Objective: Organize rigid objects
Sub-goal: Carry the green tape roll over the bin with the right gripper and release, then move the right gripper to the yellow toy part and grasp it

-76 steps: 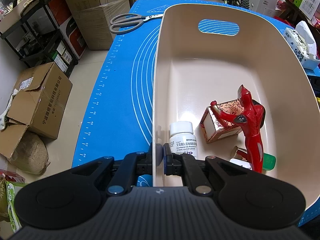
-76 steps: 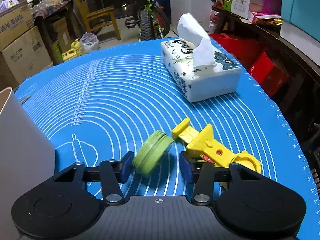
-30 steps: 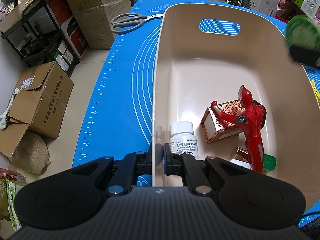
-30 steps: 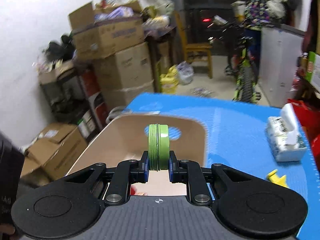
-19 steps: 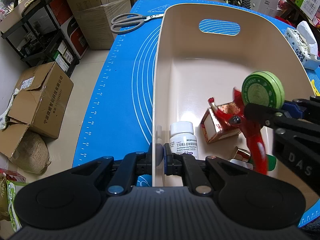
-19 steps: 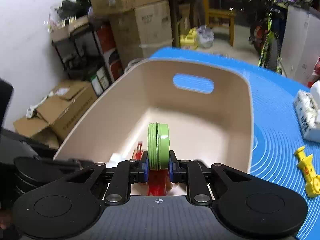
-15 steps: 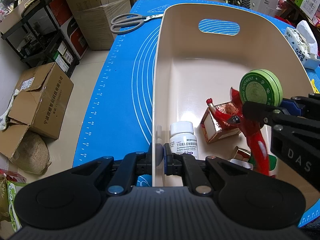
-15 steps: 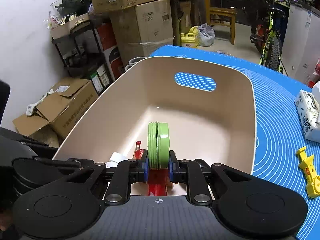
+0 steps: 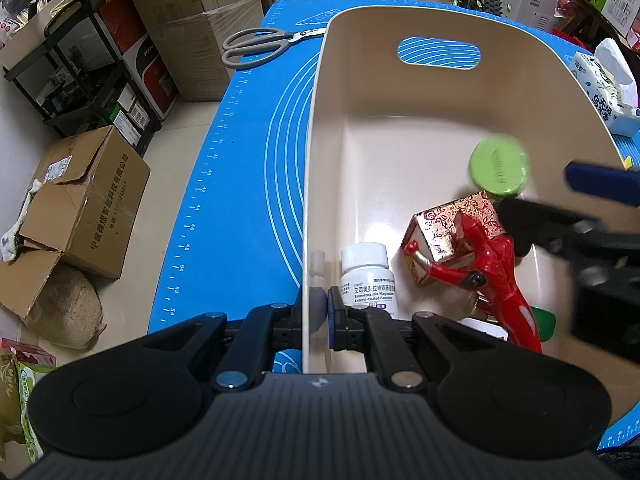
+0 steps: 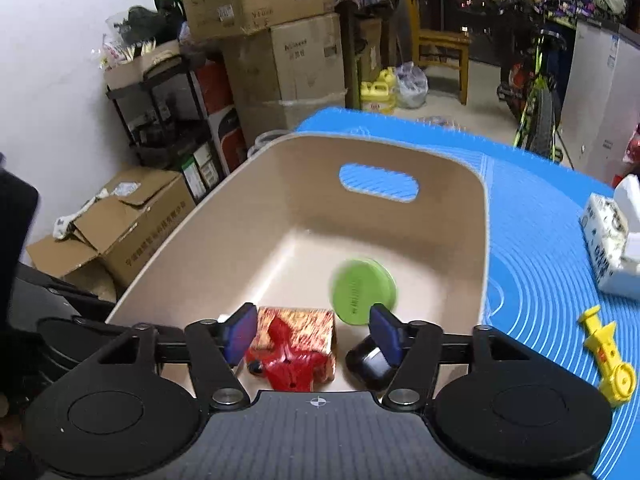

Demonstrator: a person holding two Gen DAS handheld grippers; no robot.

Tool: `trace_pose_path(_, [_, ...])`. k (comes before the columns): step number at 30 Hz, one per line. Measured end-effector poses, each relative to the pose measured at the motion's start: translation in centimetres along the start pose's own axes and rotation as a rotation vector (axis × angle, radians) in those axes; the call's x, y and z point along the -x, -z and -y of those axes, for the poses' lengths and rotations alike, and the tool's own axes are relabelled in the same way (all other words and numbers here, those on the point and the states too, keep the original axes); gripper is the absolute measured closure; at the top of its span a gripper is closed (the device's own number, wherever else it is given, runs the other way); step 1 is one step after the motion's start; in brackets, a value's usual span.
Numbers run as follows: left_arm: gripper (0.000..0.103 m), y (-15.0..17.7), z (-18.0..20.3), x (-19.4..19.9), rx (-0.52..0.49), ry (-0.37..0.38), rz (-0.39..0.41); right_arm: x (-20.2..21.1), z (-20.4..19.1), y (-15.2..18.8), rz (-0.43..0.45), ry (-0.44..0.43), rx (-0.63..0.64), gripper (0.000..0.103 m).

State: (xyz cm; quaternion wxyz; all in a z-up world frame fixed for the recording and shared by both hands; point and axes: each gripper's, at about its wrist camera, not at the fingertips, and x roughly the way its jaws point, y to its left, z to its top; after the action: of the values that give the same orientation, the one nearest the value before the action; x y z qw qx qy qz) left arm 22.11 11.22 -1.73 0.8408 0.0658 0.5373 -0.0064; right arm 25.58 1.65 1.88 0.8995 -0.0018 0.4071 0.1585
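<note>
Green and blurred, a round tin [image 10: 362, 292] is falling free inside the cream plastic bin [image 10: 460, 172], just beyond the right tool [image 10: 312, 334]. That tool's jaws are opening, and nothing is between them now; the tin sits ahead of the right-hand blue pad, clear of both. Below lie a patterned red and gold box [image 10: 296, 326], a red toy figure [image 10: 290, 364] and a dark round object that I cannot identify.

The left tool [image 9: 322, 310] is clenched on the bin's left wall [image 9: 310, 184], one pad outside and one inside, beside a white pill bottle [image 9: 368, 278]. It points steeply down and steadies the bin on the blue mat [image 9: 256, 152] covering the surface.

To do this step well, the release should probably happen low and over the bare floor of the bin, so the tin does not bounce off the box or figure. Letting the jaws open fully before lifting away would avoid catching the tin.

The right tool tilts down into the bin from its near right side. A yellow toy [image 10: 608, 360] and a tissue pack [image 10: 612, 236] remain on the mat to the right, and scissors [image 9: 264, 42] at the far left.
</note>
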Motion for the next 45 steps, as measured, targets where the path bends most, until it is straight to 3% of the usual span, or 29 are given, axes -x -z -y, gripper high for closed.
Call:
trace_pose_path(8, [0.093,0.0,0.1,0.0,-0.002,-0.002,0.000,3.0,3.9,-1.1,0.080,0.046,-0.053,0.028])
trace_pose_path(15, [0.093,-0.1,0.1,0.0,-0.002,-0.003,-0.001,5.7,10.5,-0.4,0.134,0.163,-0.164,0.023])
trace_pose_path(24, [0.092,-0.2,0.3,-0.1,-0.005,-0.011,-0.002,4.6,19.5,3.0,0.046,0.341,-0.275,0.022])
trace_pose_path(31, [0.092,-0.3,0.5,-0.2,-0.007,-0.020,-0.003,2.4,24.1,5.8,-0.038,0.411,-0.348,0.022])
trace_pose_path(39, [0.091,-0.2,0.6,-0.1,-0.010,-0.030,-0.002,0.3,26.4,8.5,-0.096,0.402,-0.378,0.022])
trace_pose_path(45, [0.091,-0.2,0.6,-0.1,-0.010,-0.029,-0.002,-0.7,26.8,9.1,-0.076,0.387,-0.386,0.022])
